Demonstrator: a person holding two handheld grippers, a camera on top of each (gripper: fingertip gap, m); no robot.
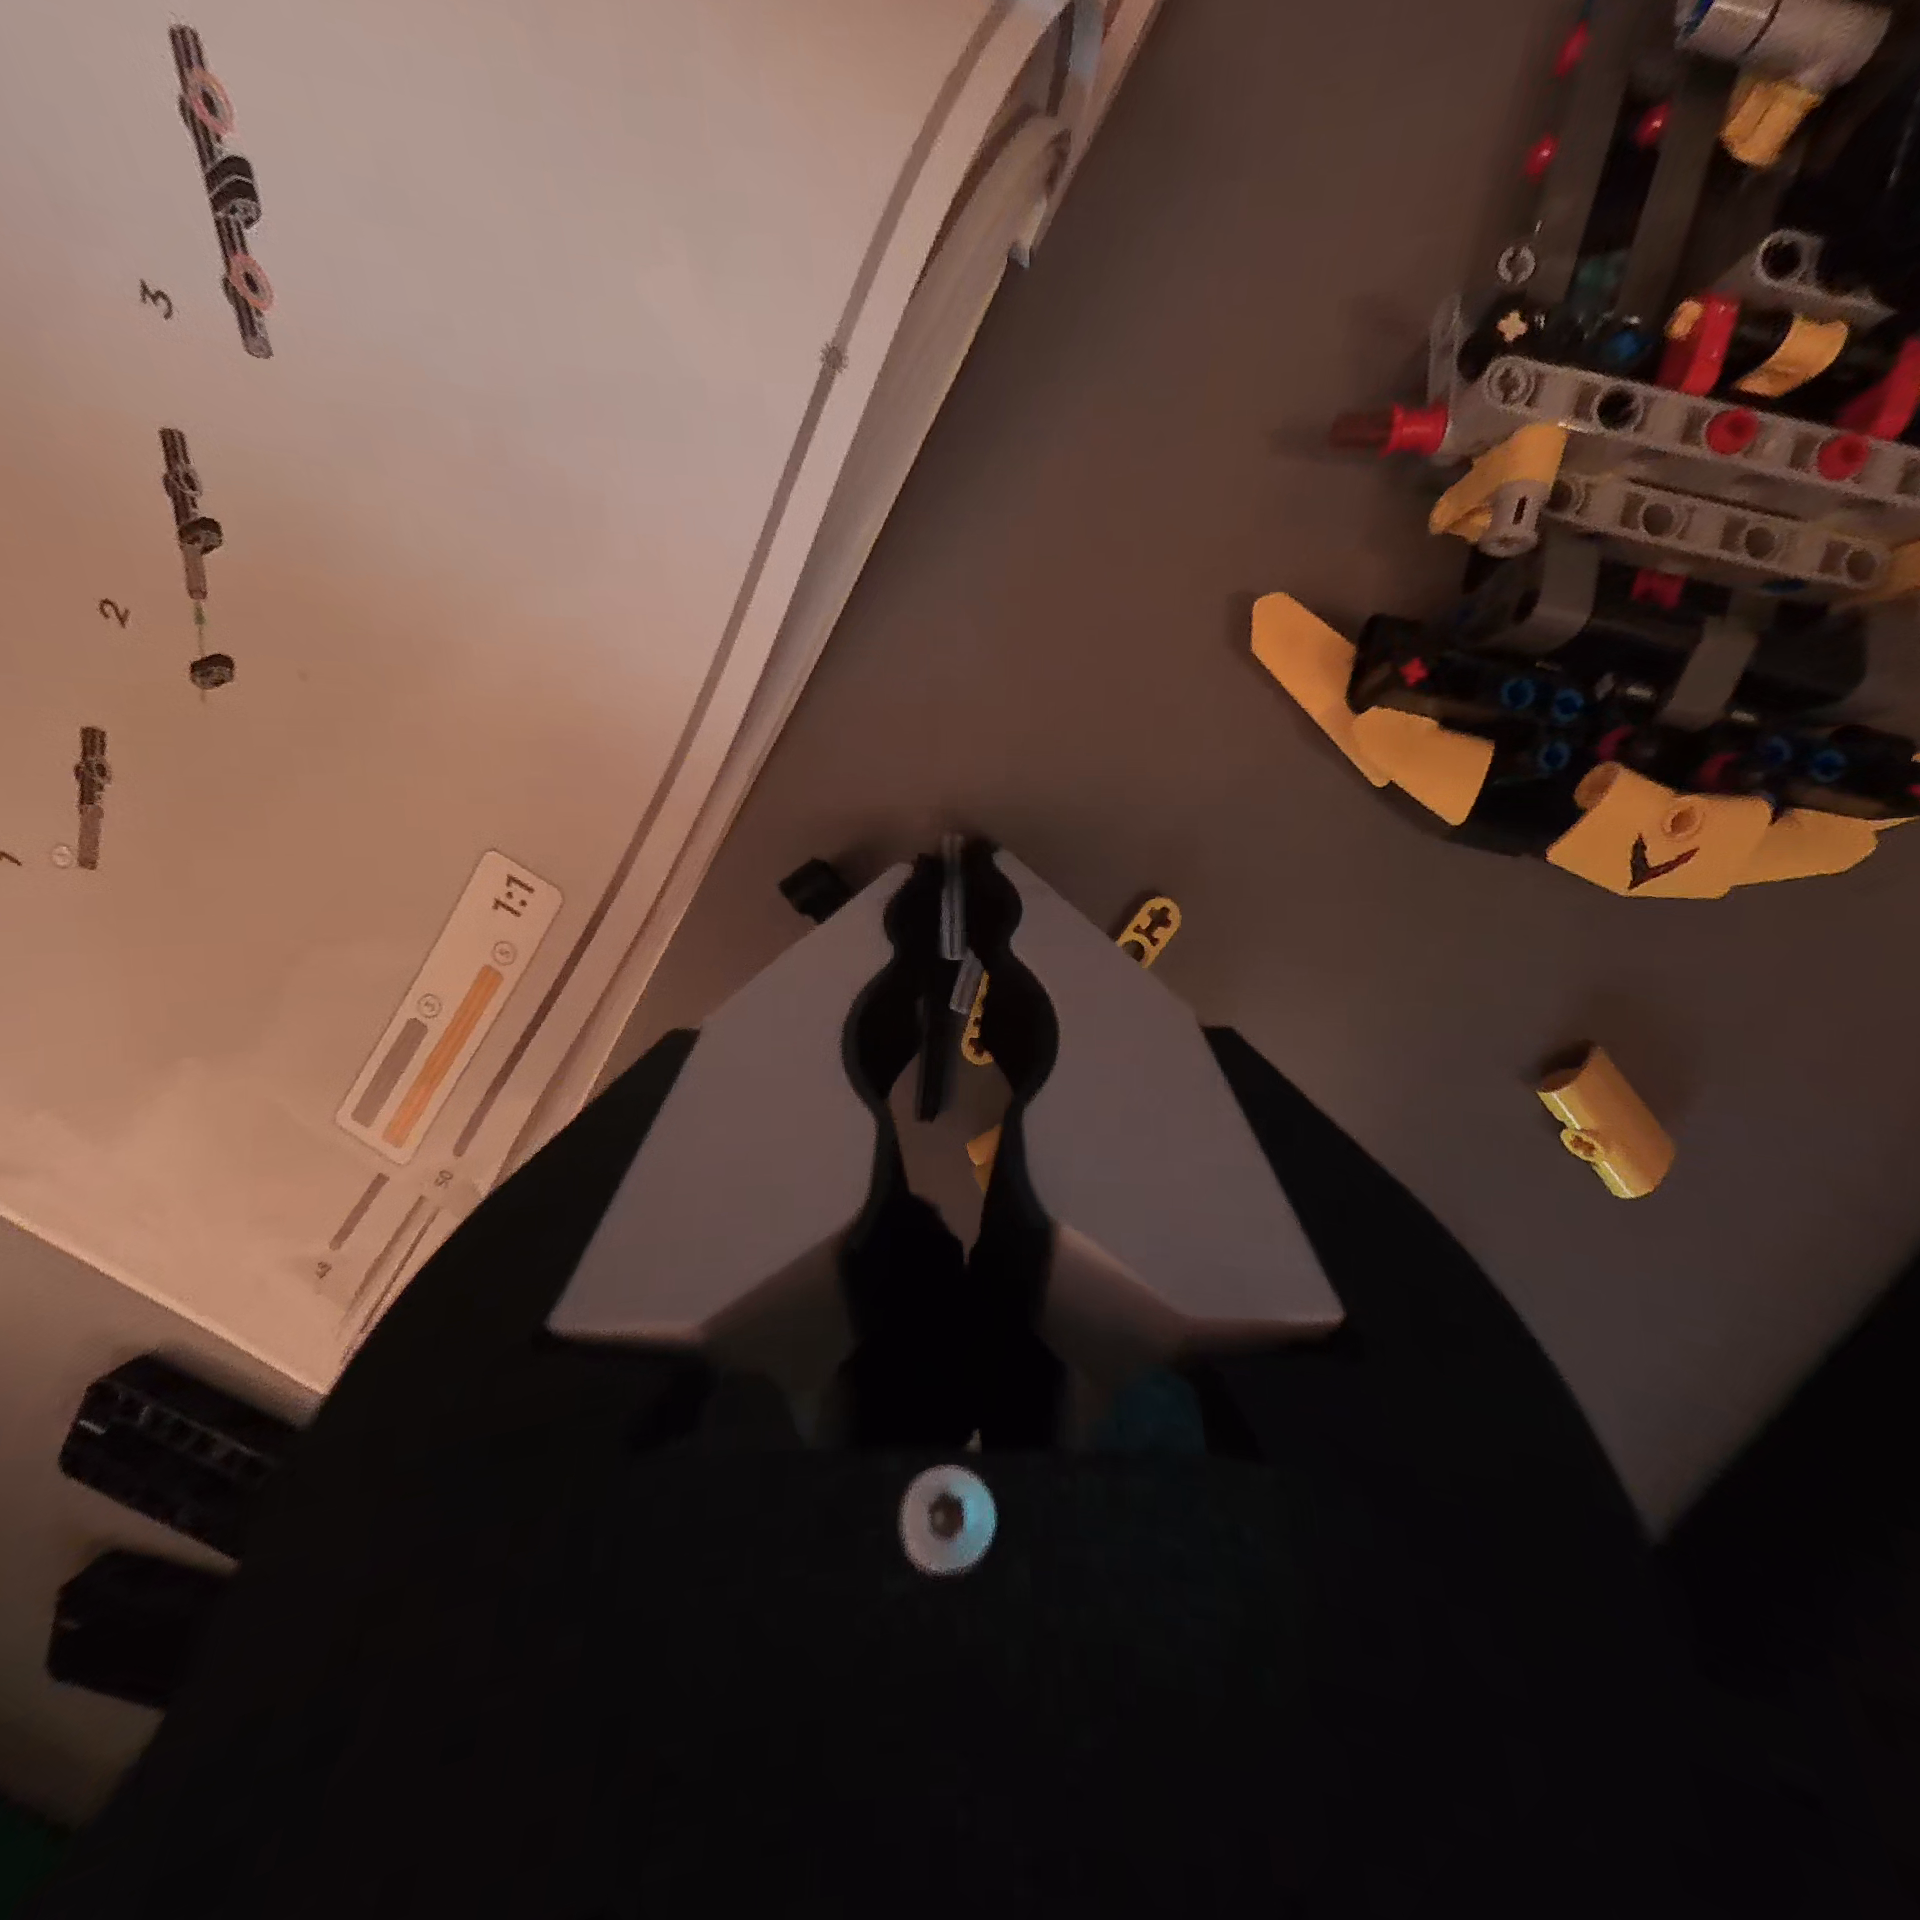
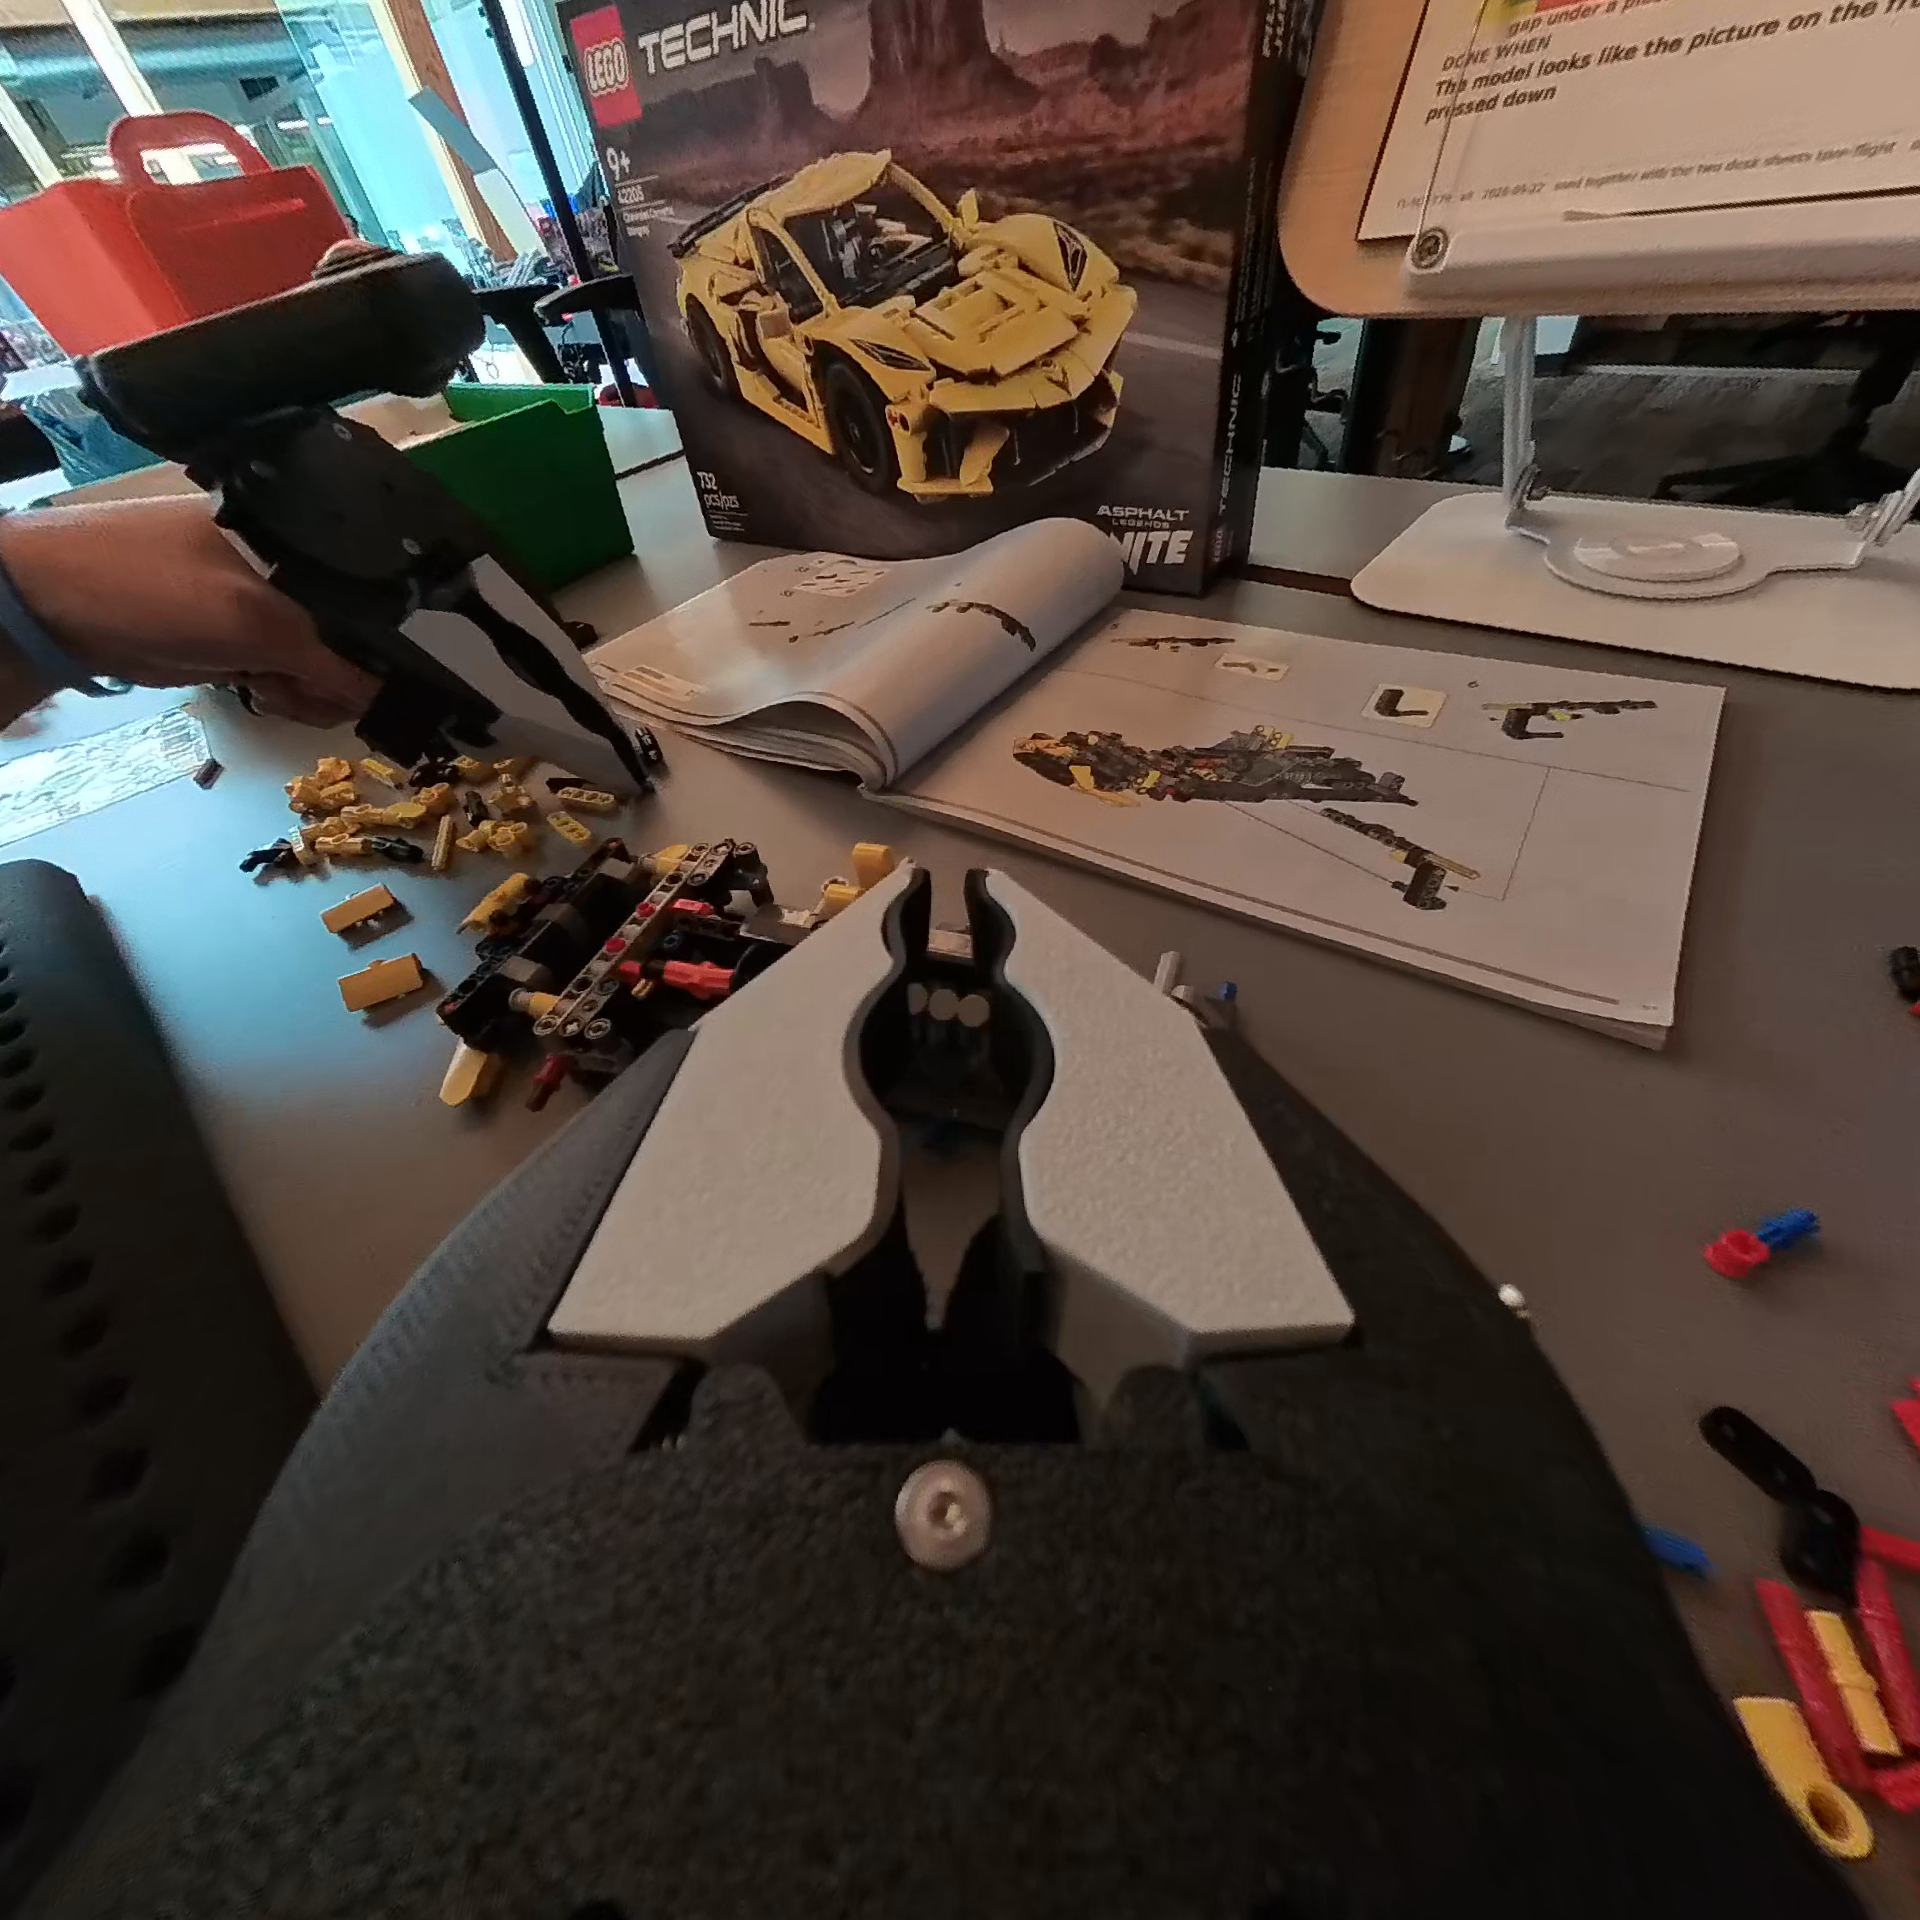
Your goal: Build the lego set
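My left gripper (image 1: 951, 862) points down at the grey table, and its pads are shut on a thin grey piece (image 1: 951, 914) that stands between the tips. In the right wrist view this gripper (image 2: 636, 774) has its tips at the table, beside the booklet and a small black piece (image 2: 646, 743). My right gripper (image 2: 951, 894) is closed on a grey part (image 2: 951, 945) of the partly built black, grey and yellow car chassis (image 2: 623, 956). The chassis also shows in the left wrist view (image 1: 1662, 520).
The open instruction booklet (image 2: 1247, 810) lies ahead, with the set's box (image 2: 935, 281) and a green bin (image 2: 540, 478) behind it. A pile of loose yellow pieces (image 2: 416, 800) lies left. Red, blue and yellow parts (image 2: 1849, 1683) lie right. A yellow connector (image 1: 1605, 1122) and a thin yellow beam (image 1: 1151, 928) lie near the left gripper. There is about 25 centimetres between the tips of the two grippers. Measured from the fingertips, the yellow connector (image 1: 1605, 1122) is 12 centimetres or so from the left gripper and 25 centimetres from the right.
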